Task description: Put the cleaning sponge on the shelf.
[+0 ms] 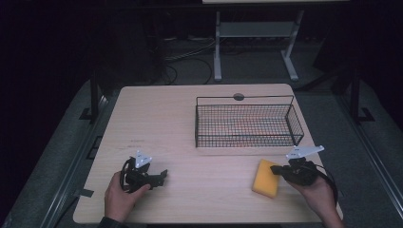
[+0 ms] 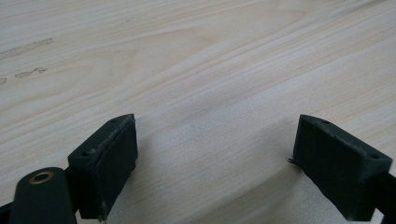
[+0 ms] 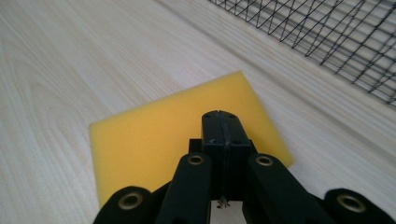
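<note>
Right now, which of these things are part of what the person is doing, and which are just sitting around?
Likely in the job:
yellow sponge, under the shut right gripper
wire basket, empty, beside the sponge
left gripper, open over bare table

Just around:
white stand on the floor behind
floor cables

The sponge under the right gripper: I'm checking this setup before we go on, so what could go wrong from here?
1. The right gripper is shut with nothing between its jaws, over the yellow sponge; pressing down may just push or squash the sponge rather than grasp it.
2. The wire basket stands close behind; a quick lift toward it could catch its near wall.
3. The left gripper is open over bare table, so it cannot steady the sponge.
</note>
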Tool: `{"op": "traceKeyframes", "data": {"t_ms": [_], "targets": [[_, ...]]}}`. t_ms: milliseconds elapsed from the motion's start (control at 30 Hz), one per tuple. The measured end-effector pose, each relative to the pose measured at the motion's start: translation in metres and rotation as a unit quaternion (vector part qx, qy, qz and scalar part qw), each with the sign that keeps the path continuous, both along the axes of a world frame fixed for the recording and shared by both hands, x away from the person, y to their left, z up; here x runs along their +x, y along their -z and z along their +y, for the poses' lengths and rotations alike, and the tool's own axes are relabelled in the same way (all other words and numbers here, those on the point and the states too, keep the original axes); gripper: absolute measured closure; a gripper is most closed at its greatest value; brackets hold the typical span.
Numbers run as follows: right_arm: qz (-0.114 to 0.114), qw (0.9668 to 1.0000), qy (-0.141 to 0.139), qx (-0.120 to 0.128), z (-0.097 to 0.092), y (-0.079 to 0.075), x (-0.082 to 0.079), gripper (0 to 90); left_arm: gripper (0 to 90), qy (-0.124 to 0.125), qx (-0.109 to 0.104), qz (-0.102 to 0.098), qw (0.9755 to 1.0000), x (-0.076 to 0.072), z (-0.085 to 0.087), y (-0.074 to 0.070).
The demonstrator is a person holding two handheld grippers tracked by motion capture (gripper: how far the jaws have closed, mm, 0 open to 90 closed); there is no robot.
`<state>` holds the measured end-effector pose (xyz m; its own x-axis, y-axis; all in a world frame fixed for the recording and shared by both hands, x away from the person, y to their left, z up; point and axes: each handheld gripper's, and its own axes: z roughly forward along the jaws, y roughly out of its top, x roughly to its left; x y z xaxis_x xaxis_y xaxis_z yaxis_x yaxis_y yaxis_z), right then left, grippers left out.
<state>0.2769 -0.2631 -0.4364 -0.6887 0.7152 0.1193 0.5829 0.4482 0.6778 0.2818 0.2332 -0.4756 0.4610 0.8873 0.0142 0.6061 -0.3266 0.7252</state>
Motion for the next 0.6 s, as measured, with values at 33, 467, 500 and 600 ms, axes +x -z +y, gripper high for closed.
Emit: {"op": "traceKeyframes", "data": {"t_ms": [33,467,500,600], "targets": [[-0.004,1.0,0.002,0.001,-0.003,-0.003,-0.002,89.7,13.1,0.0,0.0,0.0,1.0,0.0,0.0,0.0],[0.011,0.9981,0.06,0.004,-0.041,0.004,-0.008,89.7,13.1,0.0,0.0,0.0,1.0,0.0,0.0,0.0],[0.015,0.998,0.061,0.002,-0.041,0.005,-0.008,89.7,13.1,0.0,0.0,0.0,1.0,0.0,0.0,0.0],[0.021,0.9981,0.058,0.0,-0.04,0.012,-0.005,89.7,13.1,0.0,0.0,0.0,1.0,0.0,0.0,0.0]]}}
